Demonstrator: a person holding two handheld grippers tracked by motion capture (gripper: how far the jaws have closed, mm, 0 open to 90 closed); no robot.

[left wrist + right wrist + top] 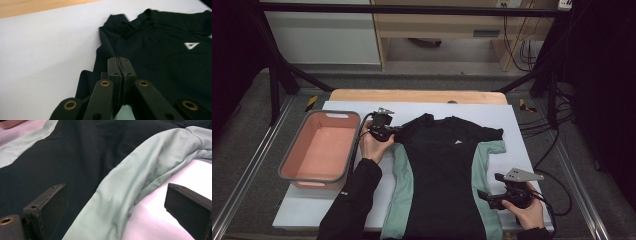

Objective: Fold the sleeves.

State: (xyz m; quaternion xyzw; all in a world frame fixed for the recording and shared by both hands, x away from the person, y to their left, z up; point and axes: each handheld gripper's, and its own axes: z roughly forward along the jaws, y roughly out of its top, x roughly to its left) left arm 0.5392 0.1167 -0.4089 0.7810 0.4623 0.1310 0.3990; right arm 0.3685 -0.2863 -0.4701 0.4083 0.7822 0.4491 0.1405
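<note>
A black short-sleeved shirt (439,160) with pale green side panels (484,160) and a small white logo lies flat, chest up, on a white mat (512,130). My left gripper (397,131) is at the shirt's left sleeve near the collar. In the left gripper view its jaws (120,60) are pressed together with black sleeve fabric (86,82) pinched between them. My right gripper (482,195) is low at the shirt's right hem side. Its jaws (117,200) stand wide apart on either side of the green panel (130,182), without touching it.
A pink basin (332,114) with a grey rim stands to the left of the shirt on the mat. The wooden table edge (417,96) runs behind the mat. Black cables (557,150) trail off the right side.
</note>
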